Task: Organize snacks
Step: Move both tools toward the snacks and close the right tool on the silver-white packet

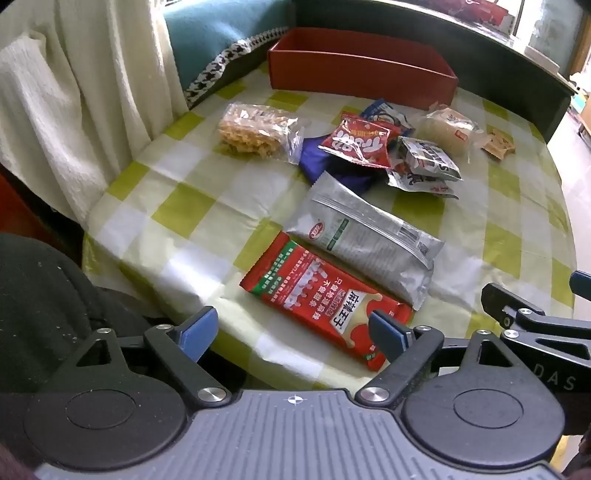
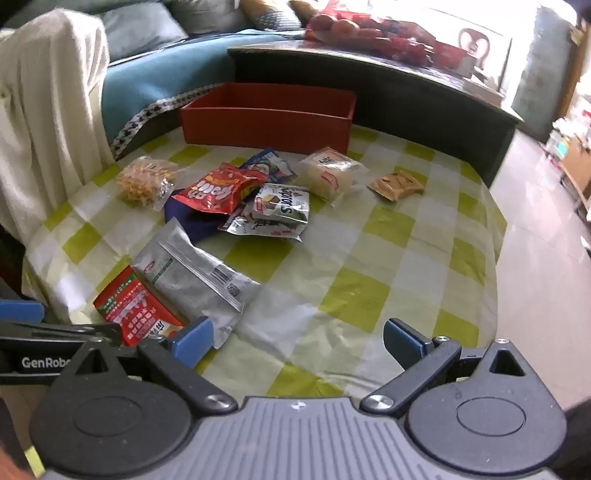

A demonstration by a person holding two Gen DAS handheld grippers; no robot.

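Observation:
Several snack packets lie on a green-and-white checked table (image 1: 177, 206). Nearest is a red packet (image 1: 321, 295) (image 2: 136, 310), beside a silver pouch (image 1: 365, 236) (image 2: 195, 273). Farther off lie a clear bag of yellow snacks (image 1: 255, 129) (image 2: 144, 181), a small red bag (image 1: 358, 142) (image 2: 221, 190), a white bun pack (image 1: 448, 129) (image 2: 330, 173) and a brown packet (image 2: 397, 184). An empty red box (image 1: 354, 70) (image 2: 269, 118) stands at the far edge. My left gripper (image 1: 291, 332) is open above the near table edge, empty. My right gripper (image 2: 299, 339) is open and empty over the cloth.
A cream towel (image 1: 66, 103) hangs at the left, by a teal cushion (image 1: 218, 33). A dark low table (image 2: 388, 81) stands behind the red box. The floor (image 2: 543, 258) lies to the right of the table.

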